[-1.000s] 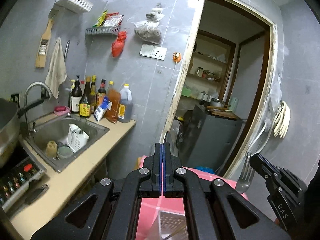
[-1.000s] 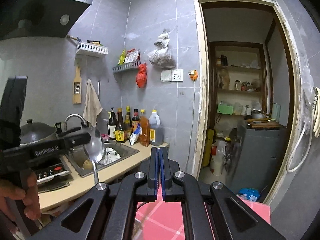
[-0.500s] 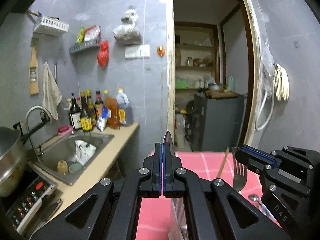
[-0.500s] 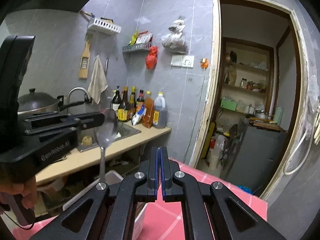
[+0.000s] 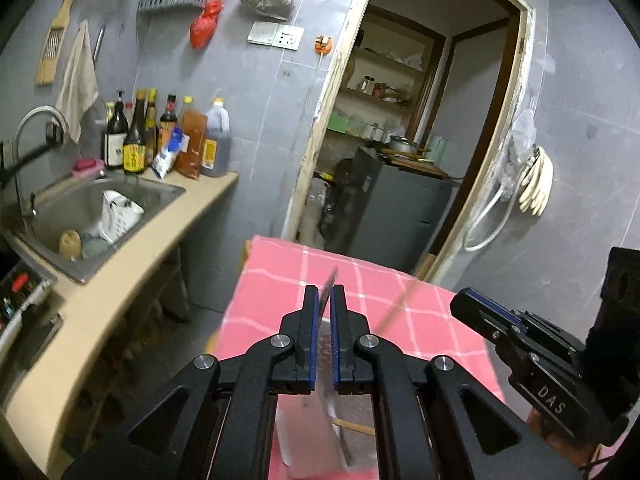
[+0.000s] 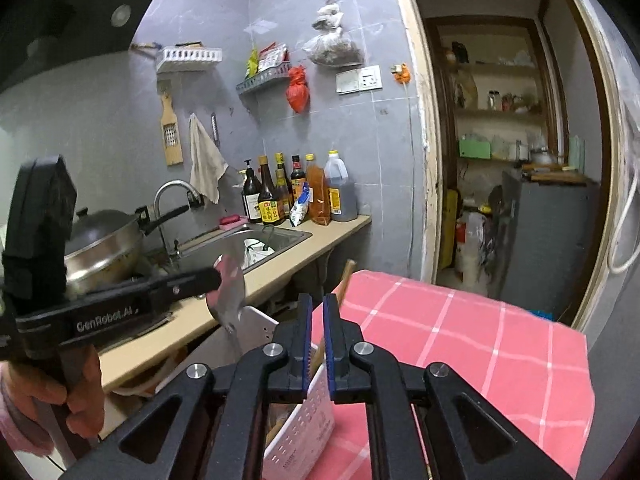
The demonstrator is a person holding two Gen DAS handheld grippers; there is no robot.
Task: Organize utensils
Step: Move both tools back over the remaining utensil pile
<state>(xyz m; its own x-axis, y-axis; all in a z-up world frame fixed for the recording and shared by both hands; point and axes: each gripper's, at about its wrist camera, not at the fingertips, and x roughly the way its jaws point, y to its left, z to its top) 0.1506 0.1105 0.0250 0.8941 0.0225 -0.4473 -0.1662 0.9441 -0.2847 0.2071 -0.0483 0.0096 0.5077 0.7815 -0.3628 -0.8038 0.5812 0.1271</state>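
Note:
My left gripper (image 5: 324, 292) is shut on a metal spoon (image 5: 329, 344), gripped by the bowl with the handle hanging down. From the right wrist view the spoon (image 6: 228, 292) hangs over a white perforated utensil basket (image 6: 304, 420) on the pink checked table (image 6: 460, 344). My right gripper (image 6: 315, 300) has its jaws a little apart around the top of a wooden chopstick (image 6: 344, 280) that stands in the basket. In the left wrist view the right gripper (image 5: 476, 308) is at the right, beside a blurred chopstick (image 5: 396, 304).
A counter (image 5: 132, 264) with a sink (image 5: 92, 216), bottles (image 5: 168, 140) and a wok (image 6: 100, 240) runs along the left. An open doorway (image 5: 412, 152) lies behind the table. A wall is close on the right.
Both grippers tilted down toward the table and basket. The right jaws parted slightly; the fork seen earlier is no longer in view. The left gripper lowered the spoon over the basket.

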